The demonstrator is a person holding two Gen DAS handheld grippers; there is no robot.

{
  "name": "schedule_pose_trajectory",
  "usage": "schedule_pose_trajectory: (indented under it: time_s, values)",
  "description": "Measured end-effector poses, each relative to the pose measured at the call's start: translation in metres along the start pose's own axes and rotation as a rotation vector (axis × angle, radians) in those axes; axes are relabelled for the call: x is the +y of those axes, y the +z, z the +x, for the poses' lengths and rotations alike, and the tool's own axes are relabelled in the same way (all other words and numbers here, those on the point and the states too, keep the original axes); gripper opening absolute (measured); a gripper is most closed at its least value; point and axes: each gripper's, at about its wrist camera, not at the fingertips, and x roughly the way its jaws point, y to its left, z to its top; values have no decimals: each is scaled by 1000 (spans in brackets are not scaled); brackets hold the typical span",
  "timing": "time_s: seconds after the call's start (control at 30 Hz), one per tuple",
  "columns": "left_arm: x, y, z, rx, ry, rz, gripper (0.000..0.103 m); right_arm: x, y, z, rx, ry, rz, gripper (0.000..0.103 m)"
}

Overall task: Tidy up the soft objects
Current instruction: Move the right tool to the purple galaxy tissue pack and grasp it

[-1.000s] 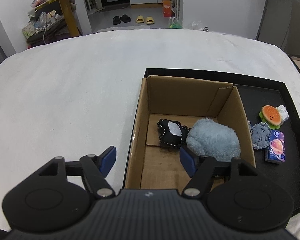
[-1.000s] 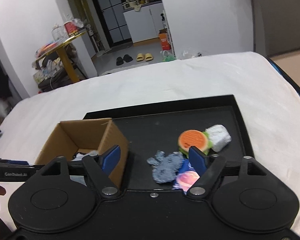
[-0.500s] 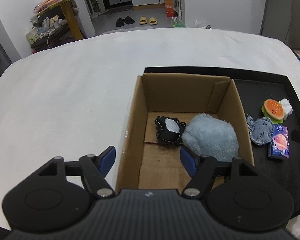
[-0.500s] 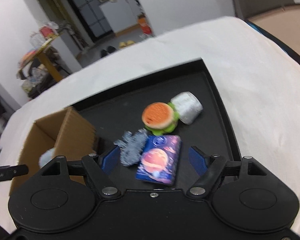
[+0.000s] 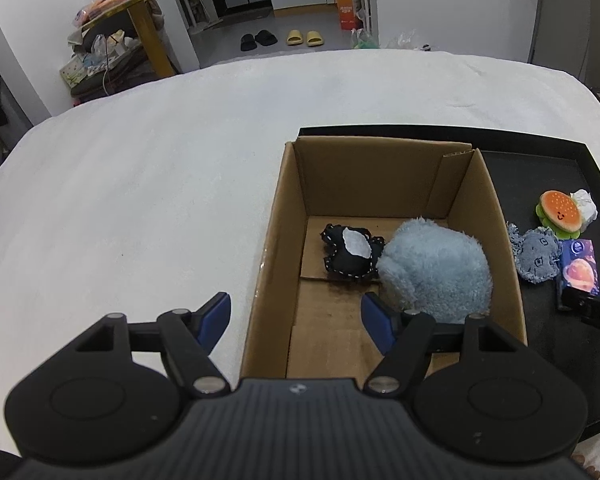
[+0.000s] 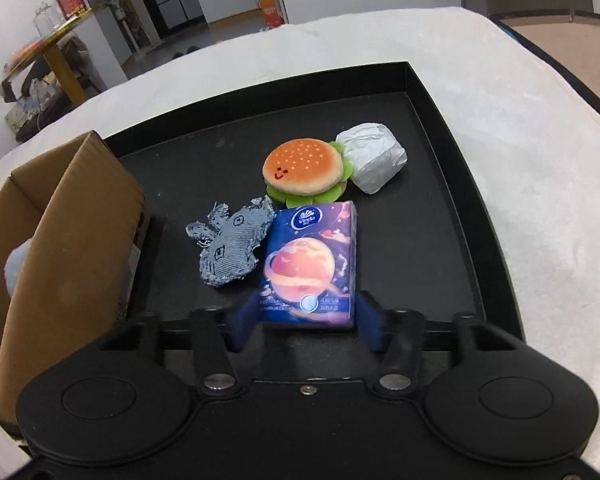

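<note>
A cardboard box [image 5: 384, 172] stands on the left part of a black tray [image 6: 452, 152]. It holds a fluffy pale-blue plush [image 5: 436, 272] and a small black stitched plush [image 5: 350, 258]. On the tray lie a denim plush [image 6: 230, 250], a burger plush [image 6: 304, 170], a white paper-wrapped bundle [image 6: 374, 156] and a blue tissue pack [image 6: 310, 268]. My right gripper [image 6: 306, 312] is low over the tray and its jaws are closing, with the pack's near end between the pads. My left gripper [image 5: 294, 304] hangs open over the box's near left wall, holding nothing.
The tray and box rest on a table under a white cloth [image 5: 140, 200]. The right gripper's finger shows at the tray's right edge [image 5: 596, 312] in the left wrist view. Beyond the table are a yellow side table [image 5: 140, 12] and slippers on the floor.
My right gripper has come down toward the tray, now straddling the tissue pack, and its fingers have drawn closer together. The left gripper has barely moved.
</note>
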Motion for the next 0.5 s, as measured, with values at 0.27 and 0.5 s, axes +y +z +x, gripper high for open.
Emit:
schedule_pose_trajectory:
  time_s: [0.27, 0.5]
  values:
    - [5, -3, -3, 6, -6, -17, 71, -13, -7, -15, 9, -27, 22, 47]
    - [8, -2, -1, 7, -5, -25, 71, -17, -13, -20, 24, -51, 27, 55]
